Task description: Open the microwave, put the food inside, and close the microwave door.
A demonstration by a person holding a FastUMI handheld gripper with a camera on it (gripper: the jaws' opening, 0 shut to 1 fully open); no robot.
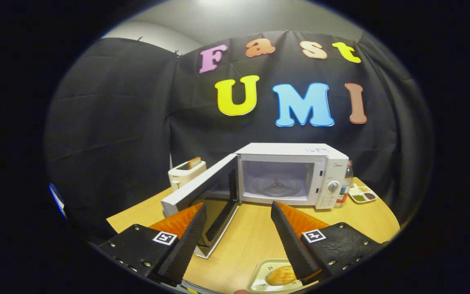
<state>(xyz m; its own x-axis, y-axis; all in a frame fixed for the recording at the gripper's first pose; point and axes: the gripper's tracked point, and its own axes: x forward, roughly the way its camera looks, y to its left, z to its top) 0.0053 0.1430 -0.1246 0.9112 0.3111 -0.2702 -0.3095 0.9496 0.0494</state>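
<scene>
A white microwave (pixel 288 173) stands at the far side of the wooden table (pixel 251 237). Its door (pixel 200 190) is swung wide open to the left, showing the lit cavity and the glass turntable (pixel 276 187). My gripper (pixel 239 224) hovers open in front of it, with nothing between its fingers. The left finger (pixel 190 241) overlaps the lower edge of the open door in view. Below the right finger (pixel 290 241) lies a pale tray (pixel 265 271) with a round golden piece of food (pixel 280 275) on it, partly hidden by that finger.
A white toaster (pixel 186 171) with a slice of bread in it stands left of the microwave, behind the door. A bottle (pixel 345 183) and a small divided dish (pixel 363 194) sit right of the microwave. The table's far right edge is close behind them.
</scene>
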